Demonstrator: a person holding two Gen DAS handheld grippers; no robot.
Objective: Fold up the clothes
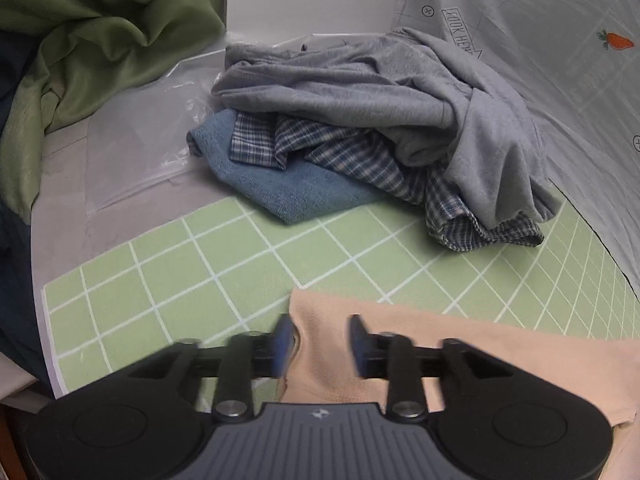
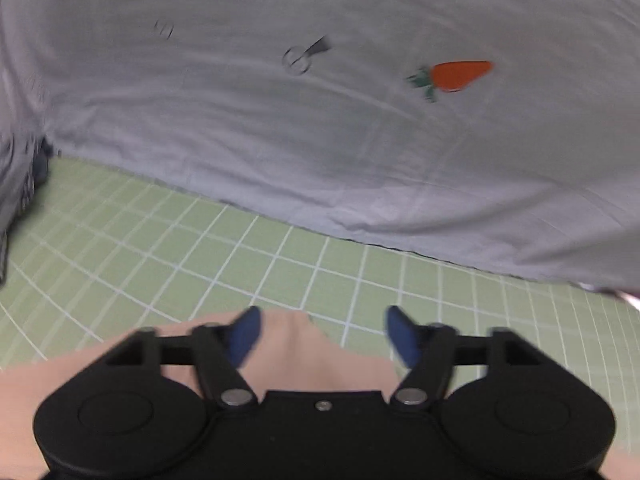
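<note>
The left claw (image 1: 320, 344) stands with its blue pads (image 1: 285, 344) apart, straddling the near corner of a peach cloth (image 1: 480, 356); the fabric lies between the pads, but neither pad clearly presses it. The right claw (image 2: 322, 334) is likewise spread wide, its blue pads (image 2: 245, 334) set either side of a raised fold of the same peach cloth (image 2: 304, 352), and the blur there makes contact hard to judge. The peach cloth lies flat on a green grid mat (image 1: 168, 280) that covers the bench, at the mat's near edge.

Farther out in the left wrist view, a heap of garments sits at the mat's far edge: a grey sweatshirt (image 1: 360, 84) on top, a blue plaid shirt (image 1: 360, 156) beneath it, and a blue towel (image 1: 276, 184) at the bottom, partly on the mat. Just left of the heap lies a clear plastic bag (image 1: 132, 152). A green drape (image 1: 100, 32) hangs at the far left. A pale grey sheet (image 2: 320, 140) printed with carrots (image 2: 456, 74) rises behind the mat on the right.
</note>
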